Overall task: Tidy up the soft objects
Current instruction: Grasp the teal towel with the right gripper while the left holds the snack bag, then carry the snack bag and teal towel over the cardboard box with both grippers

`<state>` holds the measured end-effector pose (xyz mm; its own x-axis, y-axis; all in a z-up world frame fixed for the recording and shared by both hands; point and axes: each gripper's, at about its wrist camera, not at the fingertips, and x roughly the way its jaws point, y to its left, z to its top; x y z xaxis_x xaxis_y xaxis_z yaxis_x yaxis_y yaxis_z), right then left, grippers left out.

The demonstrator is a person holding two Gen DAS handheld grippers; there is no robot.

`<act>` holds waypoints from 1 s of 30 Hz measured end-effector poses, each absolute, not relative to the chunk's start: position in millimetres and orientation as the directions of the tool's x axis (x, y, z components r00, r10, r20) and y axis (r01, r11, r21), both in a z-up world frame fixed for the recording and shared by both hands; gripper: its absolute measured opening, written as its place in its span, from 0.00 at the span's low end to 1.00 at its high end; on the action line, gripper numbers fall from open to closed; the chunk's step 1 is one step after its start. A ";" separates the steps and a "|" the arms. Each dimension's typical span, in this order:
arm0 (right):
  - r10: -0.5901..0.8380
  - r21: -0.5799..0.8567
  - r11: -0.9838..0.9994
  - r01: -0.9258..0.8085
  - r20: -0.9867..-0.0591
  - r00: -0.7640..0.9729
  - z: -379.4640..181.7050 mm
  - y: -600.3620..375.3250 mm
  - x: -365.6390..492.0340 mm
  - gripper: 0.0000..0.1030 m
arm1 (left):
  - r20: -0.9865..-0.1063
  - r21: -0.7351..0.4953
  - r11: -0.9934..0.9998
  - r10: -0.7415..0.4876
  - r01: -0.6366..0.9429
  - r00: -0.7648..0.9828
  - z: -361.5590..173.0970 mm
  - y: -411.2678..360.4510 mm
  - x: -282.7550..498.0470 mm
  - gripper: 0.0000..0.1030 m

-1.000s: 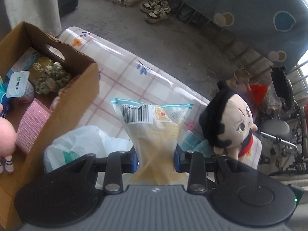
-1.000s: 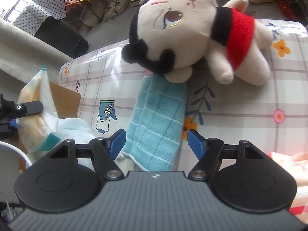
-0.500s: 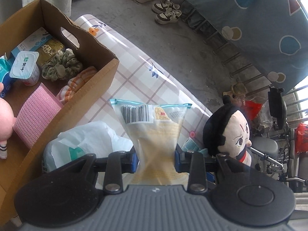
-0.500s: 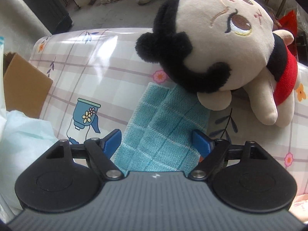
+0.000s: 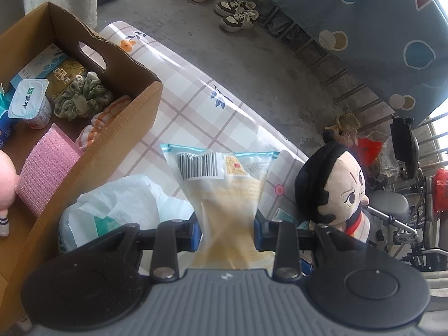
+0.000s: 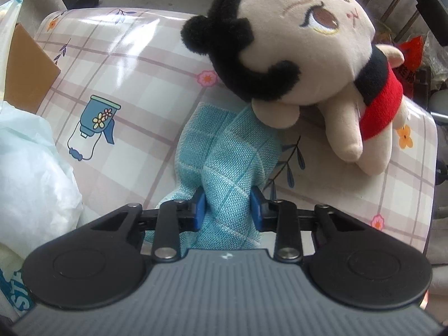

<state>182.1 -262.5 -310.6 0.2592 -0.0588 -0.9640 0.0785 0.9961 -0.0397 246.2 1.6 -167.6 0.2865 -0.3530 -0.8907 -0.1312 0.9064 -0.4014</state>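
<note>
My left gripper (image 5: pixel 226 232) is shut on a clear bag of yellow bread (image 5: pixel 224 187) with a barcode label, held above the checked tablecloth (image 5: pixel 196 106). In the right wrist view my right gripper (image 6: pixel 228 210) is closing on a teal checked cloth (image 6: pixel 229 151), and its blue pads press into the bunched fabric. A plush doll (image 6: pixel 302 44) with black hair and a red top lies with its hand on the cloth's far end; the same plush doll (image 5: pixel 336 190) shows at the right of the left wrist view.
An open cardboard box (image 5: pixel 112 140) at the left holds a pink cloth (image 5: pixel 47 165), a green scrunchie (image 5: pixel 81 95), a yogurt cup (image 5: pixel 28 103) and packets. A white plastic bag (image 5: pixel 117 201) lies beside the box. Shoes (image 5: pixel 235 14) stand on the concrete floor beyond the table.
My right gripper came down over the teal cloth and its jaws closed from wide open onto the fabric. The left gripper shifted a little with the bread bag, bringing more of the box into view.
</note>
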 end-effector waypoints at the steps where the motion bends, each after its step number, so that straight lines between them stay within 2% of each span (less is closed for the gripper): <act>1: -0.048 -0.026 0.996 0.089 -0.967 0.249 -310.0 -266.9 177.3 0.29 | -0.892 -0.399 0.908 -0.352 -0.127 0.285 -167.8 -0.4 245.9 0.34; 4: -0.018 0.012 0.991 0.132 -0.974 0.224 -307.3 -280.0 159.8 0.29 | -0.897 -0.384 0.917 -0.345 -0.104 0.277 -168.4 -8.7 243.9 0.33; 8: 0.116 0.178 0.953 0.245 -0.962 0.247 -294.7 -305.0 137.5 0.25 | -0.904 -0.368 0.927 -0.340 -0.068 0.259 -169.0 -21.3 239.4 0.33; 13: 0.154 0.253 0.915 0.315 -0.939 0.308 -267.0 -322.1 123.5 0.25 | -0.906 -0.356 0.935 -0.342 -0.010 0.248 -162.4 -40.9 232.3 0.32; 23: 0.205 0.359 0.881 0.307 -0.876 0.436 -205.2 -325.2 129.8 0.25 | -0.886 -0.379 0.924 -0.378 0.052 0.268 -138.6 -63.7 224.8 0.32; 30: 0.208 0.394 0.873 0.286 -0.834 0.511 -158.9 -303.5 138.1 0.25 | -0.878 -0.390 0.919 -0.389 0.055 0.280 -114.8 -48.7 225.6 0.32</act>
